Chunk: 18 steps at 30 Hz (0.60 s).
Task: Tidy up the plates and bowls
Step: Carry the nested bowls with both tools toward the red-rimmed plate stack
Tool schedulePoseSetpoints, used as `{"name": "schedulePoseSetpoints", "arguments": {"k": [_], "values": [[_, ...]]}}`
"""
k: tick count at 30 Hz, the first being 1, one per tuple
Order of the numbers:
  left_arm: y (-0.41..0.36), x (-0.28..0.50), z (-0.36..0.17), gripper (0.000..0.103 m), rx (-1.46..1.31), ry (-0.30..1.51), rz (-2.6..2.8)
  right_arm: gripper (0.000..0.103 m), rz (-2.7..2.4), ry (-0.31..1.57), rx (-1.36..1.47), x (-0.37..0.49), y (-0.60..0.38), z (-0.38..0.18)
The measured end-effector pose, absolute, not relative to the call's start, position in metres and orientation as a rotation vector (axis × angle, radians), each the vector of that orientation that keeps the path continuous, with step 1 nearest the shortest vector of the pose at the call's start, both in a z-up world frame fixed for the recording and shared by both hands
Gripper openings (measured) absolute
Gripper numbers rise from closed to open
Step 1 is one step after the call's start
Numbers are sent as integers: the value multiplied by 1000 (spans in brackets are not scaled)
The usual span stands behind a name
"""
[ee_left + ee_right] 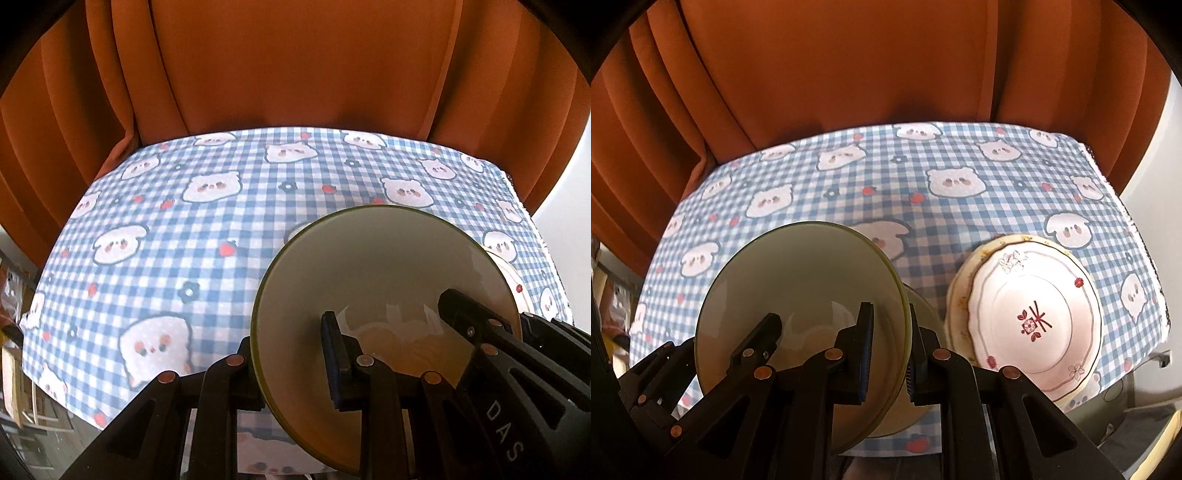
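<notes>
Squarely bowl point(812, 280) rim between both jaws.

Left gripper point(291, 354) clamped, right gripper point(888, 354) clamped, both angled downward

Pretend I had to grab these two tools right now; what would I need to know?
Left gripper: shut on the rim of the bowl.
Right gripper: shut on the opposite rim of the same bowl; both carry it, tilted, above the checked tablecloth.
Plates: already stacked on the cloth beside the bowl, the flower-patterned one on top.
Done: the plates look gathered into one pile.
Left: set the bowl down, probably near the plates, then open both sets of fingers. Whether a second bowl sits nested under this one is unclear.
</notes>
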<state>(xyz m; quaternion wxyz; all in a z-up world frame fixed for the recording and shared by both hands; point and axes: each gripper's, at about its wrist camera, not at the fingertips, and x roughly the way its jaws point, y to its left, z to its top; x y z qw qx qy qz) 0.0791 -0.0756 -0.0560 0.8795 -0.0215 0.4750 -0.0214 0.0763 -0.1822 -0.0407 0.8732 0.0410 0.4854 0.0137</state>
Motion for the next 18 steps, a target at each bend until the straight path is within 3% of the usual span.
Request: {"name": "schedulePoseSetpoints", "arguments": {"k": [18], "values": [[-88, 87, -82, 24, -20, 1008, 7, 18, 96, 1072, 59, 95, -194, -73]]}}
